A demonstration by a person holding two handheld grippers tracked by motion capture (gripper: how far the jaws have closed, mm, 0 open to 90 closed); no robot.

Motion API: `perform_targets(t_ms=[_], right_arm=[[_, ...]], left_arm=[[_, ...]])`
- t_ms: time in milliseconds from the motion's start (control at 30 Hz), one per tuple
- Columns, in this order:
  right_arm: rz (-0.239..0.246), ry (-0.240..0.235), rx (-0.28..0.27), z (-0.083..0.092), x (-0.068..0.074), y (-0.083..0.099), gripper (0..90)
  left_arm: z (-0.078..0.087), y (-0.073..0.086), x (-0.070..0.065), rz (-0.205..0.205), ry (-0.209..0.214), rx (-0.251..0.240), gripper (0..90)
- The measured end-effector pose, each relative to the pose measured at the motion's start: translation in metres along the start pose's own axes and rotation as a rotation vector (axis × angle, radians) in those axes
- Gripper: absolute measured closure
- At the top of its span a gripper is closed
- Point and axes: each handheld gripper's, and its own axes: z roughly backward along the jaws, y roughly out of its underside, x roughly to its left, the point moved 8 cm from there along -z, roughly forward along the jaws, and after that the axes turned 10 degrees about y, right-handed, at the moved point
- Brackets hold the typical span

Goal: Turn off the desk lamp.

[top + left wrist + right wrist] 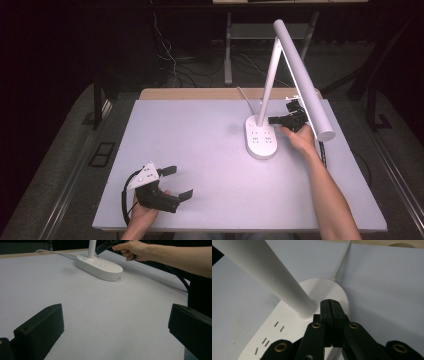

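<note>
While right tool (331, 305) nears lamp base (261, 138) | left tool (177, 182) near table (200, 165) edge

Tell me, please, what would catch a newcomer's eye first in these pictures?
The white lamp stands out, rising from its oval base on the table's far right. The right gripper hovers at the foot of the lamp's stem, jaws shut. The left gripper rests at the near left edge, jaws wide open.

Both arms bare, no sleeves — each black claw (176, 182) brass-screwed, the left topped by a grey plate (144, 175).
</note>
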Motion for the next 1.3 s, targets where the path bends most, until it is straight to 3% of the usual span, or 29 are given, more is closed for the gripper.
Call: perform_targets(t_ms=[400,833,1167,1300], right_arm=[[0.008,-0.014,-0.005,-0.0095,0.0062,0.0,90.0],[0.004,-0.001,0.013,-0.0082,0.008,0.0021,90.0],[-0.014,-0.044,0.008,-0.0078,0.0062,0.0025,90.0],[0.004,-0.031,0.01,-0.0081,0.0079,0.0021,90.0]], left_arm=[[-0.0002,0.0008,-0.0003,-0.006,0.002,0.011,0.0],[-0.0001,0.0006,-0.0019,-0.006,0.005,0.008,0.0],[-0.0001,0.0008,-0.0017,-0.003,0.007,0.01,0.0],[0.0001,0.0009,-0.0014,-0.003,0.005,0.011,0.0]])
